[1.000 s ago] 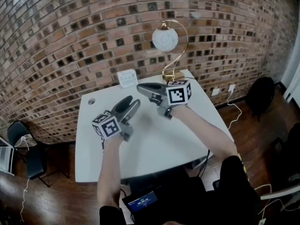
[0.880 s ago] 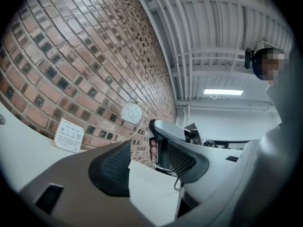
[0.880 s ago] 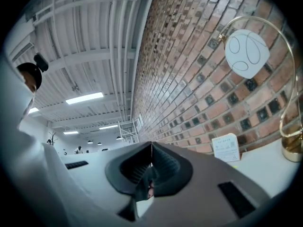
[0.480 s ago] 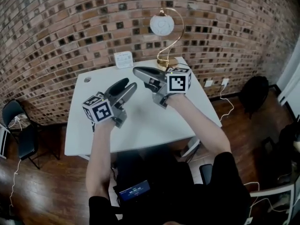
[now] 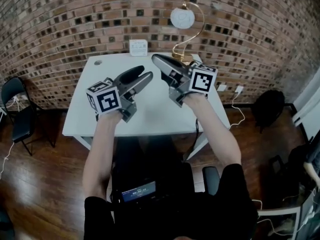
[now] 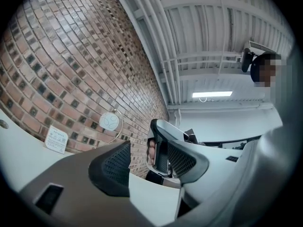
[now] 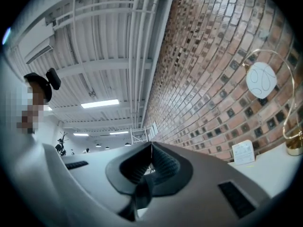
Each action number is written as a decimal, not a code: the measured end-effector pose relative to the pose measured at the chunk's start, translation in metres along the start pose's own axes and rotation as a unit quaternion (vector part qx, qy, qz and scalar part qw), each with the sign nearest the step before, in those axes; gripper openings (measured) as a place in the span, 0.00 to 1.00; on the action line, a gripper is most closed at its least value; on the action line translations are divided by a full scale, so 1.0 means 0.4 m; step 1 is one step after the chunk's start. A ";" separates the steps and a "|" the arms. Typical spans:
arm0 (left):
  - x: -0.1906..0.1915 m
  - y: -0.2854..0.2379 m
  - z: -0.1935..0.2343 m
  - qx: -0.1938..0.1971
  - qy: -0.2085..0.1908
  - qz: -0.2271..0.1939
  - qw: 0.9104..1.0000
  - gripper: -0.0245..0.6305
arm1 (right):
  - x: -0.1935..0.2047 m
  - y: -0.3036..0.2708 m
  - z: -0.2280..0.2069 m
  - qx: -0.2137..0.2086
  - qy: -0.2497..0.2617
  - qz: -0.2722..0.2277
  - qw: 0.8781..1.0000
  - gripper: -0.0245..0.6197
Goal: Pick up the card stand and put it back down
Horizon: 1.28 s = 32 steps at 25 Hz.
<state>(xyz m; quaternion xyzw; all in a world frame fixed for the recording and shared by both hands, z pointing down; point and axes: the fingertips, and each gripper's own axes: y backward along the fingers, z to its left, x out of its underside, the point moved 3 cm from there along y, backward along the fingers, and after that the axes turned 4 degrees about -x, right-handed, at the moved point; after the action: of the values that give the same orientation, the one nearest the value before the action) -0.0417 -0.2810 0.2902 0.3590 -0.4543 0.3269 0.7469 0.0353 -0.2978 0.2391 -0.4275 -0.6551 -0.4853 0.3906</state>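
The left gripper (image 5: 144,74) is up in the air over the white tabletop (image 5: 155,115). It is to the left of the lamp (image 5: 182,18) and closer to the person than the lamp is. Its fingers are wide apart, and nothing is between them.

The card stand (image 5: 138,47) sits at the back edge of the tabletop, near the lamp on its left. It stands up straight and no gripper touches it, so I think the pick-up has not begun.

The right gripper (image 5: 156,59) is in the air in front of the lamp, a little to its left. Its fingers are pressed together with nothing in them.

To do this step well, I would use the left gripper, since it is ready to take hold. Bring it down slowly so one finger goes on each side of the card. Squeeze softly so the card does not bend. Lift it straight up, keep it upright, and set it down flat. Stay away from the lamp, which could tip if bumped.

No box, cup or bowl shows near the lamp, so there is nothing to look inside.
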 end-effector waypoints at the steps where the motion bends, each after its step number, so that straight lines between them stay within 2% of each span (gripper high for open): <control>1: -0.001 0.002 -0.017 0.005 -0.002 -0.001 1.000 0.40 | 0.000 0.002 0.015 -0.002 0.002 -0.001 1.000 0.05; 6: -0.019 0.004 -0.082 0.017 -0.018 -0.002 1.000 0.40 | -0.009 0.014 0.067 -0.005 0.012 -0.002 1.000 0.05; 14: -0.046 -0.001 -0.127 0.039 -0.012 -0.012 0.999 0.40 | -0.022 0.035 0.104 -0.002 0.020 0.000 1.000 0.05; 17: -0.055 -0.012 -0.159 0.049 -0.022 -0.014 0.998 0.40 | -0.026 0.055 0.115 0.003 0.019 -0.004 1.000 0.05; 23: -0.029 -0.012 -0.229 0.057 -0.023 -0.014 0.998 0.40 | -0.007 0.106 0.161 0.012 0.009 -0.006 1.000 0.05; 28: -0.001 0.022 -0.291 0.057 -0.023 -0.012 0.998 0.40 | 0.014 0.136 0.233 0.004 0.006 -0.013 1.000 0.05; 32: 0.011 0.046 -0.352 0.071 -0.021 -0.017 0.997 0.40 | 0.021 0.154 0.306 -0.010 0.011 -0.018 1.000 0.05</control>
<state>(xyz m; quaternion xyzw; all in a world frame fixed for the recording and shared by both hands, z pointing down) 0.0075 -0.1533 0.2522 0.4260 -0.4392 0.3378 0.7153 0.0785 -0.1675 0.2380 -0.4138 -0.6535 -0.5037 0.3847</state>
